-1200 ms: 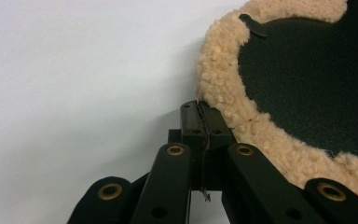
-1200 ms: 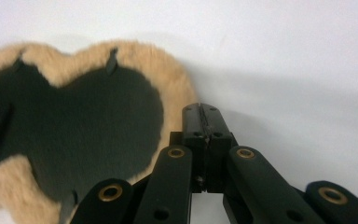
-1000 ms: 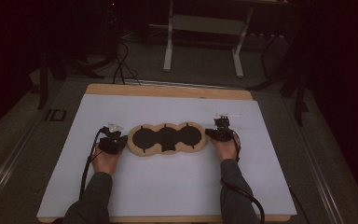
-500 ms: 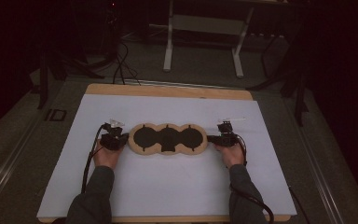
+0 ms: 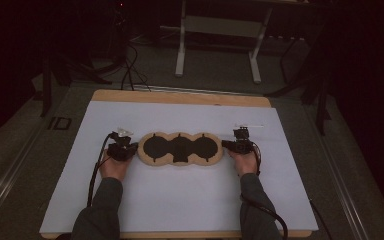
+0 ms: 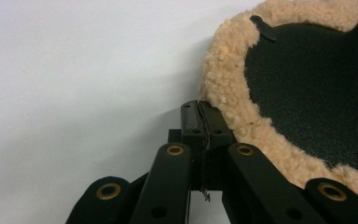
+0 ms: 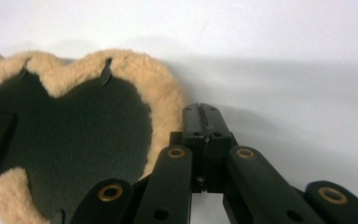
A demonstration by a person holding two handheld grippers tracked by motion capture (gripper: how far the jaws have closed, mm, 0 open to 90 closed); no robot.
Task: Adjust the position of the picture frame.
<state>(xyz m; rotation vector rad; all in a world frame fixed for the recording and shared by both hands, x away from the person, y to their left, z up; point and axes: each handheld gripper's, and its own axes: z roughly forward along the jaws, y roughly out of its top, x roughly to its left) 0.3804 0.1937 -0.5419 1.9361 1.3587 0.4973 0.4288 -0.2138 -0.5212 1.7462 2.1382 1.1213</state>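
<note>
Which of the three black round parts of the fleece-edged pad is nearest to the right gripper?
The outermost round part on the right end of the fleece-edged pad; the right gripper sits just beside its fluffy rim, while the other two lie farther left.

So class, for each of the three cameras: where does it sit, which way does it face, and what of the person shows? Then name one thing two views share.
High view: above the person's side, looking forward and down at the white sheet; forearms, left gripper and right gripper show.
Left gripper view: rides that gripper, looking along shut jaws at the tan fleece-edged black three-lobed pad.
Right gripper view: rides that gripper, shut jaws beside the pad's other end.
Shared: the pad.
</note>
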